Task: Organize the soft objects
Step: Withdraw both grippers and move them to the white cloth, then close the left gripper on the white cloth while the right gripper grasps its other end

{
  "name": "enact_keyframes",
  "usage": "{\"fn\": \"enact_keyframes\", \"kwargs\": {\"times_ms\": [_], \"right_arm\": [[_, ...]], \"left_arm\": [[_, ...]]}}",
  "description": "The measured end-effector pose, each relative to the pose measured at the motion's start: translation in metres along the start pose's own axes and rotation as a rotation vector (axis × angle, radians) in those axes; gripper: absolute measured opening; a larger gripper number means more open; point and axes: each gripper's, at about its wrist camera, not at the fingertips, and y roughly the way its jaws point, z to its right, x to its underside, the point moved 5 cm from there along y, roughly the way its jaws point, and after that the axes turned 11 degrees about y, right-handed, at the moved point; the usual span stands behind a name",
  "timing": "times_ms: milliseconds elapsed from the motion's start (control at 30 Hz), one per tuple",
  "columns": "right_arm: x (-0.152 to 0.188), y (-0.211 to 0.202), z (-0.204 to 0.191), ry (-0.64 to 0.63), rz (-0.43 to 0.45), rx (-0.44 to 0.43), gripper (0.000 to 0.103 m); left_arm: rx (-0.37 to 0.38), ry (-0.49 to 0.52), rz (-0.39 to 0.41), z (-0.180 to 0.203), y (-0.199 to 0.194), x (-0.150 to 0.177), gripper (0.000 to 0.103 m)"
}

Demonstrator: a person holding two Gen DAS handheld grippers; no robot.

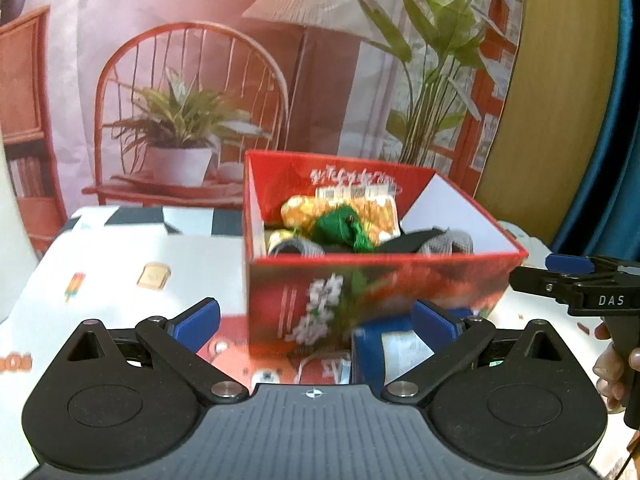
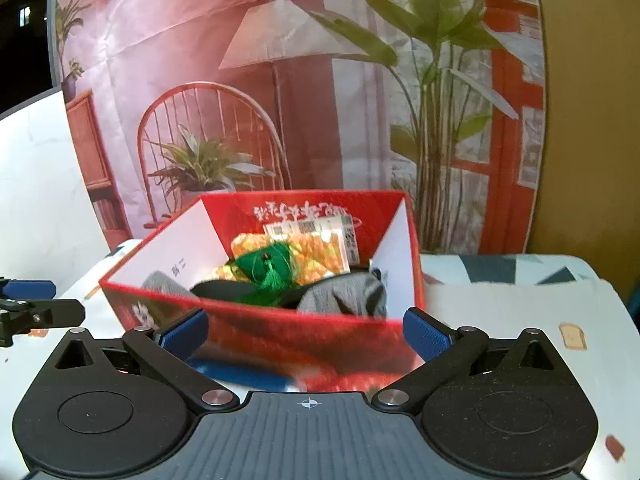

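Observation:
A red cardboard box (image 1: pixel 372 288) (image 2: pixel 280 332) stands open-topped on the table, straight ahead in both views. Inside it lie a green tasselled piece (image 1: pixel 340 230) (image 2: pixel 268 270), an orange-yellow patterned soft item (image 1: pixel 300 208) (image 2: pixel 320 252) and grey-and-black socks (image 1: pixel 440 242) (image 2: pixel 344 294). My left gripper (image 1: pixel 318 320) is open just in front of the box's near wall, with nothing between its blue pads. My right gripper (image 2: pixel 306 336) is open too, facing a box corner, and it also shows from the side (image 1: pixel 552 274). The left gripper (image 2: pixel 40 300) shows at the right wrist view's left edge.
The table wears a white cloth (image 1: pixel 120 264) with small cartoon prints. A printed backdrop (image 1: pixel 200 80) of a chair, lamp and plants stands close behind the box. A blurred blue-and-white patch (image 1: pixel 372 344) lies before the box. A hand (image 1: pixel 612 360) holds the right gripper's handle.

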Motion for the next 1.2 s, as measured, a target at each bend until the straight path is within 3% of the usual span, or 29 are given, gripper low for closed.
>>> {"fn": "enact_keyframes", "kwargs": {"times_ms": [533, 767, 900, 933, 1000, 1033, 1200], "right_arm": [[0.078, -0.019, 0.016, -0.018, -0.074, 0.044, 0.102], [0.112, -0.023, 0.015, -0.057, -0.133, 0.055, 0.101], [0.122, -0.027, 0.021, -0.047, -0.143, 0.073, 0.098], [0.124, -0.028, 0.023, -0.038, -0.142, 0.079, 0.098], [0.124, -0.030, 0.028, -0.021, -0.139, 0.087, 0.097], [0.125, -0.030, 0.030, -0.013, -0.140, 0.089, 0.096], [0.128, -0.026, 0.034, 0.010, -0.155, 0.080, 0.077]], "left_arm": [[0.029, -0.047, -0.101, 0.013, 0.016, 0.060, 0.102], [0.048, -0.037, -0.133, 0.024, 0.033, 0.074, 0.095], [0.040, -0.019, -0.161, 0.028, 0.044, 0.080, 0.083], [0.043, -0.017, -0.170, 0.028, 0.046, 0.081, 0.076], [0.056, -0.010, -0.193, 0.029, 0.050, 0.086, 0.048], [0.057, -0.004, -0.207, 0.030, 0.051, 0.088, 0.045], [0.078, -0.003, -0.201, 0.028, 0.044, 0.091, 0.025]]}}
